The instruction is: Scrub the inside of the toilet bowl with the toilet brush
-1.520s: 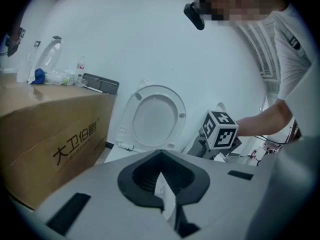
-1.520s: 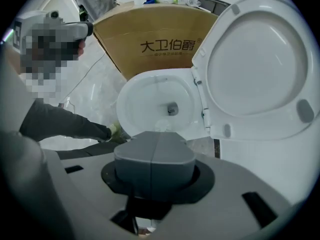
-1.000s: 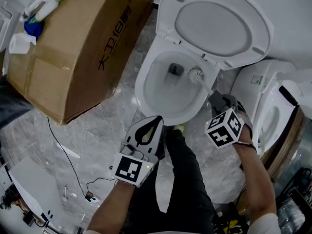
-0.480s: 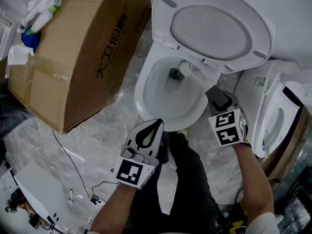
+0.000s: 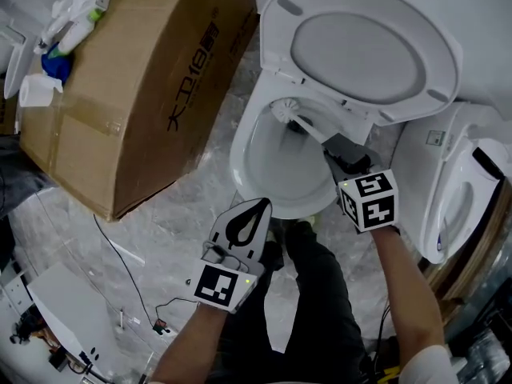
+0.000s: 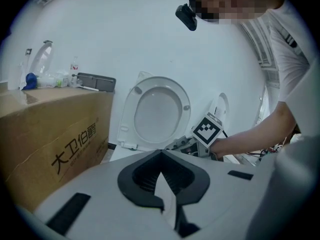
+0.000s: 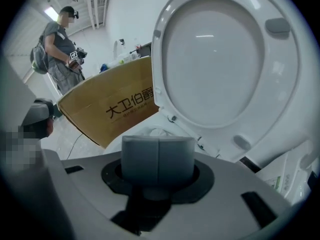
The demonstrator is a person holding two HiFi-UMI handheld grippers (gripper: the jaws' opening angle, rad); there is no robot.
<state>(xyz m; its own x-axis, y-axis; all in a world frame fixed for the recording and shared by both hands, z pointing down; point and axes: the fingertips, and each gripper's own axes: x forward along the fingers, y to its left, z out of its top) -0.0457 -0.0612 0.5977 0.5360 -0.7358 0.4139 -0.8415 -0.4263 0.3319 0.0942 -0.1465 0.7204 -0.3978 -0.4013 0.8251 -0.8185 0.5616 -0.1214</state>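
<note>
Scrubbing seems under way: the right gripper (image 5: 342,154), clamped on the toilet brush (image 5: 282,110), works the rear wall of the toilet bowl (image 5: 240,160), the rest likely remaining, while the left gripper (image 5: 250,213) hangs closed and empty.

Your bowl (image 5: 239,160) sits mid-frame, its lid (image 5: 364,50) up behind it at the upper right. The brush (image 5: 285,111) is in the bowl at its far side, its handle running to your right tool (image 5: 346,157) at the bowl's right rim. Your left tool (image 5: 246,218) is just below the bowl. A box (image 5: 136,86) fills the upper left with bottles (image 5: 72,14) on top, and a second toilet (image 5: 452,190) stands at the right edge.
</note>
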